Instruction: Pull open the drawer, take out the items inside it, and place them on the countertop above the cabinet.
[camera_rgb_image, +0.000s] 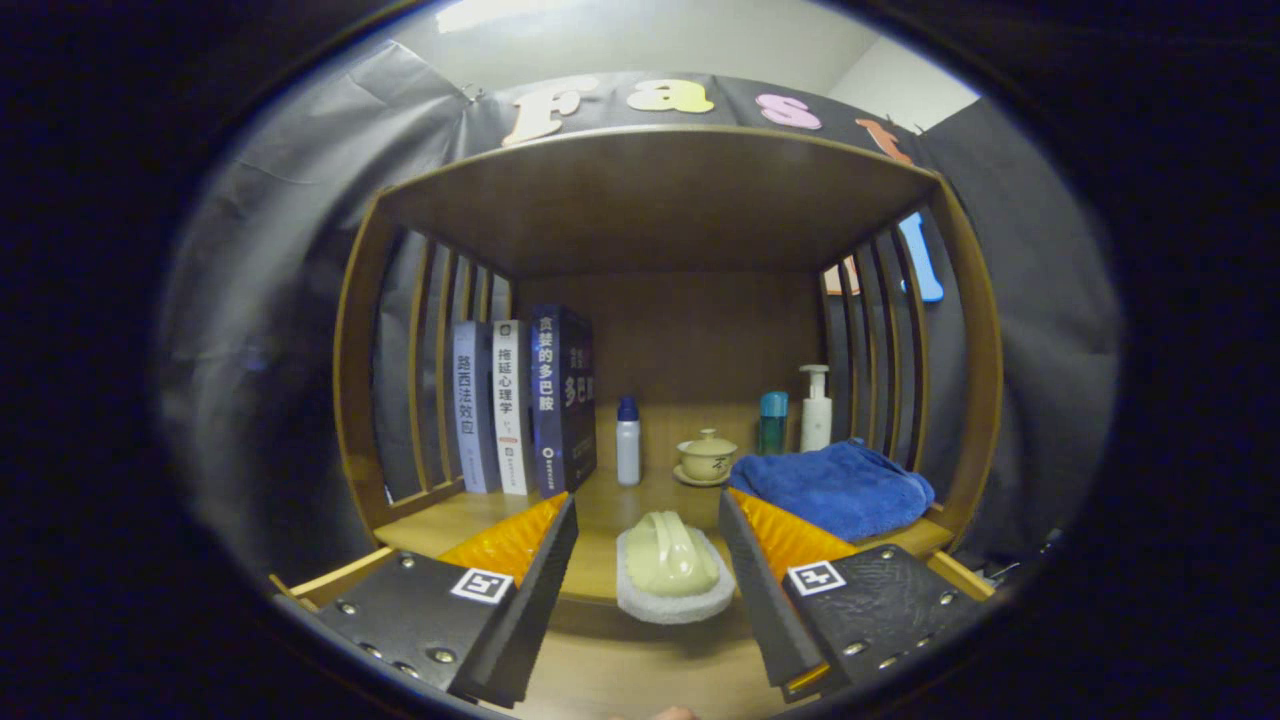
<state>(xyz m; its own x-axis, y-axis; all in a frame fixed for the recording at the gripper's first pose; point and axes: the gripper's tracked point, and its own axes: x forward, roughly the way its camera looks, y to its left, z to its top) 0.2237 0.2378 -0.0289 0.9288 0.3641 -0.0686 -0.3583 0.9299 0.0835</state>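
Observation:
A pale green cup-like piece lying on a round white pad (672, 572) rests at the front edge of the wooden countertop (600, 520), slightly overhanging it. My gripper (647, 500) is open, with one finger on each side of this item. The item sits between the fingers, nearer the right one, and I cannot tell whether that finger touches it. Below the countertop edge lies a lower wooden surface (620, 670), flanked by wooden rails (320, 580) on both sides, which looks like the pulled-out drawer.
On the countertop stand three books (520, 405) at the left, then a white bottle with a blue cap (628, 440), a lidded tea cup (706, 457), a teal bottle (772, 422) and a pump bottle (816, 408). A folded blue towel (835, 487) lies right. Slatted sides and a wooden top enclose the shelf.

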